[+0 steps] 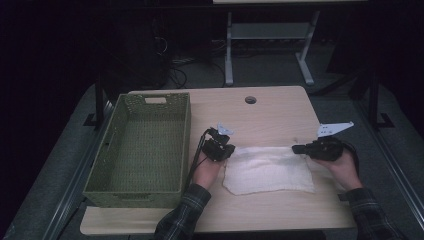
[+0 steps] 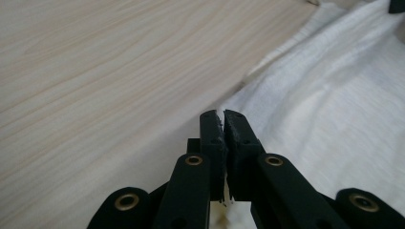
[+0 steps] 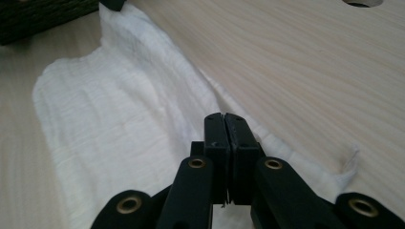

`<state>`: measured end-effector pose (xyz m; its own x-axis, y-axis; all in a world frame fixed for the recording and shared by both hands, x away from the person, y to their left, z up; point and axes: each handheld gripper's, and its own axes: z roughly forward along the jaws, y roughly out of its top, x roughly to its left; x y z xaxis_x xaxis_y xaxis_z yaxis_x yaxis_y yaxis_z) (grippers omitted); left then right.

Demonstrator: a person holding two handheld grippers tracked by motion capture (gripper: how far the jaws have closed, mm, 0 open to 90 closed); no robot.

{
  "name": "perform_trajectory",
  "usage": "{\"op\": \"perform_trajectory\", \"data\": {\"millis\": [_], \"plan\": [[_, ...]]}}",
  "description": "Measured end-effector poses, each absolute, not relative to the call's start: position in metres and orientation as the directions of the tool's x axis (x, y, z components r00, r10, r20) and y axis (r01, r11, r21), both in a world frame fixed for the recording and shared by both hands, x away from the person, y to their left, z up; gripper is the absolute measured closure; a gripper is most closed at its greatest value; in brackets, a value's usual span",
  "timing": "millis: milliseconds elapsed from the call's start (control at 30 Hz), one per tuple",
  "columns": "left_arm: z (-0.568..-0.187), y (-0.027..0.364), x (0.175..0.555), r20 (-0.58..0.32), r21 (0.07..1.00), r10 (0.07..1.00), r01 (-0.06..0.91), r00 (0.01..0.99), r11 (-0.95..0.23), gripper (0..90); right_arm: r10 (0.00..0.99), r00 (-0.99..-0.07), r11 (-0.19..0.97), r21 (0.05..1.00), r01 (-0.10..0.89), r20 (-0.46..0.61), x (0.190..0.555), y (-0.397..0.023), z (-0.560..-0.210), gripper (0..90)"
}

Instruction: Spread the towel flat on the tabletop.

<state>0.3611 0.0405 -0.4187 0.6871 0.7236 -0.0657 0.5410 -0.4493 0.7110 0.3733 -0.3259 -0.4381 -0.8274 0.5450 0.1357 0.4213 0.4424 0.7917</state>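
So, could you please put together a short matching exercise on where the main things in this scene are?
Things:
1. basket
2. white cloth
3. left tongs
4. right tongs

Places or states:
A. shut at the cloth's far right corner
B. spread on the table between both hands
C. stands empty at the table's left side
D. shut at the cloth's far left corner

Pairs: 1-C, 2-B, 3-D, 4-A
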Motion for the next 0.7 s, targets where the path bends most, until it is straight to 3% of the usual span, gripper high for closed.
{"op": "perform_trajectory", "data": {"millis": [300,500,700], "plan": [[-0.437,0.039,0.323,-0.056,0.638,0.661,0.536,0.748,-0.553,84.2,0.507,-0.850,0.516,0.740,0.432,0.142,0.339,-0.326,-0.450,88.0],[-0.425,0.042,0.330,-0.033,0.683,0.699,0.527,0.714,-0.506,62.1,0.515,-0.844,0.497,0.751,0.436,0.149,0.337,-0.331,-0.447,72.6],[-0.424,0.038,0.352,0.023,0.676,0.743,0.537,0.669,-0.505,63.0,0.575,-0.808,0.452,0.774,0.444,0.128,0.360,-0.338,-0.435,73.2]]}}
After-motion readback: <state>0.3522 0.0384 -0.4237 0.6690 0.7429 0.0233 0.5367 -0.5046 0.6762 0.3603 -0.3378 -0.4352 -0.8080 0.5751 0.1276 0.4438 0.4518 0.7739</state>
